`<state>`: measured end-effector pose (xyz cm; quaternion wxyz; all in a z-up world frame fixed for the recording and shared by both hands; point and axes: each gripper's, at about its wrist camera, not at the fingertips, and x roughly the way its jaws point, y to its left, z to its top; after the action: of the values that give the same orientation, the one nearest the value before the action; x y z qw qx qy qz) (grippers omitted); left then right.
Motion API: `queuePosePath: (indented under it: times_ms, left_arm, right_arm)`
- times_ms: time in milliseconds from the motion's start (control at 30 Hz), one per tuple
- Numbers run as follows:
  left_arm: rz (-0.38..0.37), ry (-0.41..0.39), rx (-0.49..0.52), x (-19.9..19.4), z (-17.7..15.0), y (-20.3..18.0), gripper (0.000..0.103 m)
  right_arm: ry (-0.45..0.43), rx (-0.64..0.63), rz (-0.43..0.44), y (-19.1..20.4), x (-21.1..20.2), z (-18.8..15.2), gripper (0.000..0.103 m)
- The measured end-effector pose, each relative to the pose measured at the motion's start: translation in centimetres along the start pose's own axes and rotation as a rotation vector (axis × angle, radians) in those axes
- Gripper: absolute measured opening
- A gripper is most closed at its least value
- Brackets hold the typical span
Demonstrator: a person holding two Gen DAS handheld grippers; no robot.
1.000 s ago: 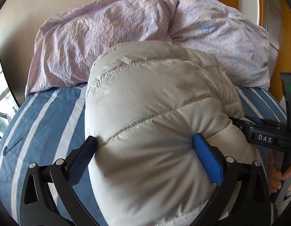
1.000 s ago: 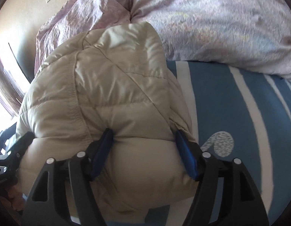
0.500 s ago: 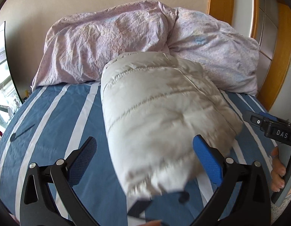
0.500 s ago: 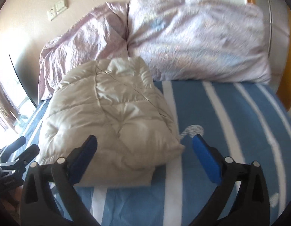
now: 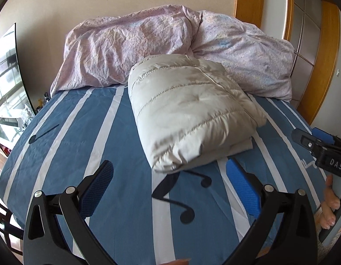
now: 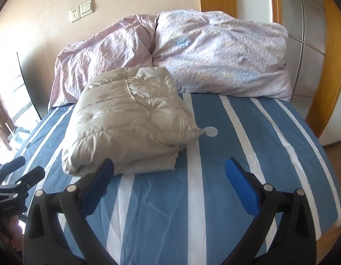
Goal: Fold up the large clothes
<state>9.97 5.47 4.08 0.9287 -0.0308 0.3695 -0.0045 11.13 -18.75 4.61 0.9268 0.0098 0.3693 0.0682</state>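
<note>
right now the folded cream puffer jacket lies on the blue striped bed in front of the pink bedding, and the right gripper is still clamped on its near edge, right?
Not quite. The right gripper is open and clear of the jacket; the right wrist view shows nothing between its pads. The rest holds: the folded jacket lies on the blue striped bed in front of the pink bedding.

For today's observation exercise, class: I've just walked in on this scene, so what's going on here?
A person with a hand-held gripper in each hand is folding a padded jacket on a bed. The beige puffer jacket lies folded into a compact bundle on the blue striped sheet, its far end up against the pink duvet. The left gripper and right gripper are both open, empty and clear of the jacket. The fold looks finished.
</note>
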Motion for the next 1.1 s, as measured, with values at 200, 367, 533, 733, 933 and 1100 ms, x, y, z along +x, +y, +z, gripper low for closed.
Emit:
queuePosePath:
  times_ms: [200, 367, 533, 733, 933, 1100]
  left_arm:
    - [0.016, 0.002, -0.002, -1.8, -0.9, 0.1, 0.102]
    - [0.015, -0.002, 0.006, -3.2, -1.5, -0.2, 0.102]
    - [0.012, 0.007, 0.014, -3.7, -2.0, -0.8, 0.102]
    - [0.014, 0.015, 0.018, -4.0, -2.2, -1.1, 0.102]
    - [0.021, 0.001, 0.014, -4.9, -2.3, -1.0, 0.102]
    - [0.018, -0.002, 0.017, -5.1, -2.3, -1.1, 0.102]
  right_arm:
    - [-0.013, -0.02, -0.052, 0.7, -2.7, -1.6, 0.101]
    - [-0.033, -0.033, -0.06, 1.2, -4.4, -2.3, 0.101]
    - [-0.017, -0.033, -0.065, 1.6, -4.8, -2.9, 0.101]
    - [-0.004, -0.028, -0.068, 1.9, -5.4, -3.7, 0.101]
    - [-0.029, -0.041, -0.074, 2.2, -6.3, -4.1, 0.101]
    - [-0.025, -0.047, -0.072, 2.4, -6.4, -4.2, 0.101]
